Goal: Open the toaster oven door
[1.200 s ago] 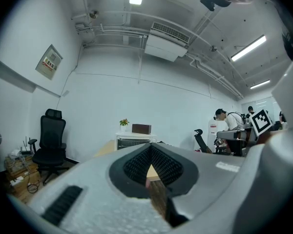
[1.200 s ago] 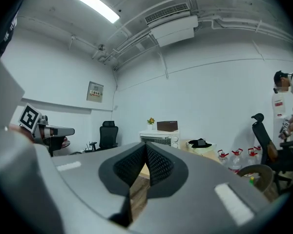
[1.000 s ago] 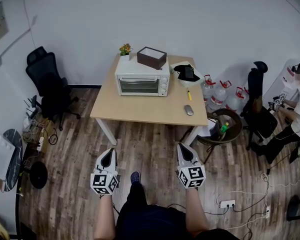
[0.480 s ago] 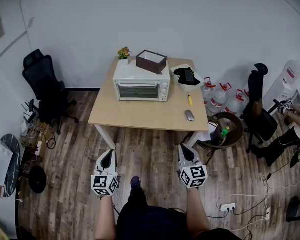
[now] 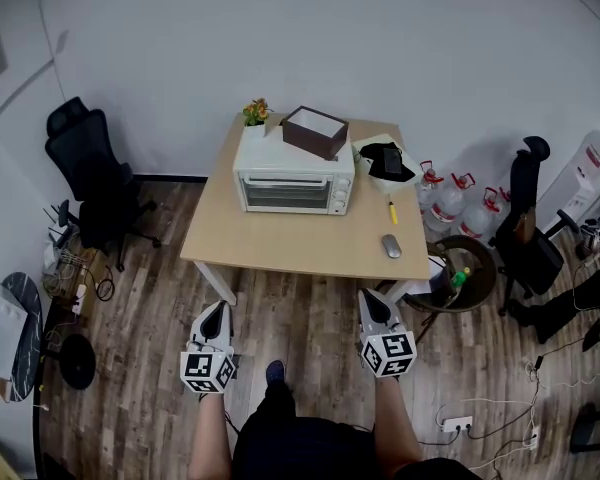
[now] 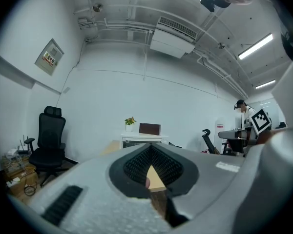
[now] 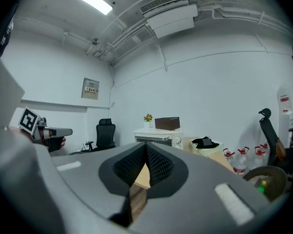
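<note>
Across the room on the wooden table (image 5: pixel 280 243), the toaster oven (image 5: pixel 293 180) is seen with its door shut, well apart from both tools. Compared with a second ago it's shown a bit bigger and shifted right in the head view, so the approach is probably underway, nothing touched yet. The left gripper (image 5: pixel 216 308) and right gripper (image 5: pixel 370 296) are held low over the floor, jaws pressed together on nothing. The door handle can't really be made out from this far.
</note>
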A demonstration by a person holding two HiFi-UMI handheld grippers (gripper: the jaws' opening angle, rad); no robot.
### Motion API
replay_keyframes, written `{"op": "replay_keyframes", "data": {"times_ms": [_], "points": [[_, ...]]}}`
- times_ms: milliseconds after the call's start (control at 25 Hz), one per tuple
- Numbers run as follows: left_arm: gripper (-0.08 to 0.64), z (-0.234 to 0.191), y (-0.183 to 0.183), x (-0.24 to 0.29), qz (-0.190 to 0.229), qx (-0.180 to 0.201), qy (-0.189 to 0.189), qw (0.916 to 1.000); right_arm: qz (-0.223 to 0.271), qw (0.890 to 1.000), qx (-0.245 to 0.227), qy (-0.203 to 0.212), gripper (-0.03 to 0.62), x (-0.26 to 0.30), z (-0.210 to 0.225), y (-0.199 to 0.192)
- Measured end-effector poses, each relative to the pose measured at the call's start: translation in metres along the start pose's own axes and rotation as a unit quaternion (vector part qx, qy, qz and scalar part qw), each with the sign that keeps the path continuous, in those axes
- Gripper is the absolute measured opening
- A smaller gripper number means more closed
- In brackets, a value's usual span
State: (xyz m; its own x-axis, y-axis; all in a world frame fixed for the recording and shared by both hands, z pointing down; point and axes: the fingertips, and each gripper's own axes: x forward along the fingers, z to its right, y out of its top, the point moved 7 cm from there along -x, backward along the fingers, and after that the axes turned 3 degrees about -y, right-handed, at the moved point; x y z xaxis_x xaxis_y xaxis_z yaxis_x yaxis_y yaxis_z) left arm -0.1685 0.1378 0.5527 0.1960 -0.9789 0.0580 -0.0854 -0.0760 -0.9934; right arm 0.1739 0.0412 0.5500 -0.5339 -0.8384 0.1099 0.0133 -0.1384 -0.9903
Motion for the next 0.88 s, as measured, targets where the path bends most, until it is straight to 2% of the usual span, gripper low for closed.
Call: {"op": "replay_keyframes", "data": {"times_ms": [400, 880], "points": [[0.002, -0.045, 0.011, 0.061, -0.005, -0.014, -0.014, 0.9998, -0.009, 1.0, 0.004, -0.002, 0.009, 0.067, -0.001, 0.013], [0.002, -0.093, 0.027, 0.122, -0.008, -0.009, -0.037, 0.9993, -0.016, 0.999, 0.0, -0.034, 0.009, 0.127, 0.0, 0.027]]}}
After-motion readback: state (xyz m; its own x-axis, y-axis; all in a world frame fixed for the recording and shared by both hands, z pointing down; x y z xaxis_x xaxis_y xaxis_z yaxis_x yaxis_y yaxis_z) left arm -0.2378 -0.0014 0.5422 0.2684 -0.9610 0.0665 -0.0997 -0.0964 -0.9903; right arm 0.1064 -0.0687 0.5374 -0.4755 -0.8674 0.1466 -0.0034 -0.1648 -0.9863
